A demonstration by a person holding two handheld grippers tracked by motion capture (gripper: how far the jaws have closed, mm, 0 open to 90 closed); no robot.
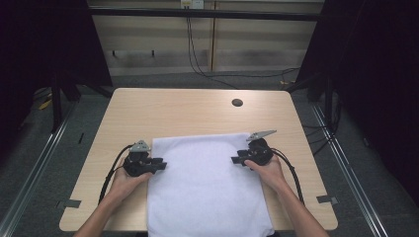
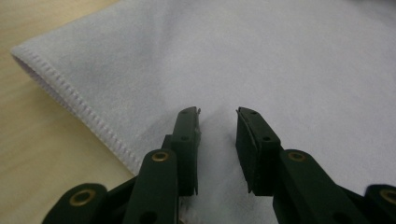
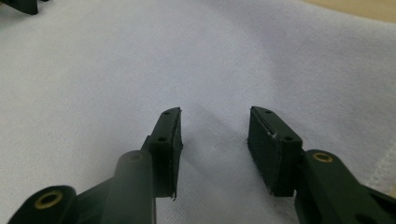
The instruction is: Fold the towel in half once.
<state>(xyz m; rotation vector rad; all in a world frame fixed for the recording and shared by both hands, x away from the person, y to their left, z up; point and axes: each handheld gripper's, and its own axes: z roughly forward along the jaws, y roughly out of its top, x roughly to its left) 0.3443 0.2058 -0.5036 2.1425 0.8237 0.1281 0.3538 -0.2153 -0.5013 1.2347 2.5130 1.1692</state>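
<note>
Towel (image 1: 205,187), white, lies flat on the wooden table (image 1: 163,111), its near edge hanging over the table's front. Left gripper (image 1: 159,166) sits at the cloth's left hem, right gripper (image 1: 237,160) at its right hem, both pointing inward.

Risk, left side: the stitched hem (image 2: 70,95) lies outside the jaws, so closing here would likely pinch only a small ridge of the top layer and slip off when lifted. Risk, right side: the same, with wider jaws pressing on flat cloth. Uneven grips would skew any fold.

Left gripper (image 2: 217,121): jaws partly open, a narrow gap, tips on or just above the cloth, holding nothing. Right gripper (image 3: 214,120): jaws open wider, cloth between them, nothing held.
</note>
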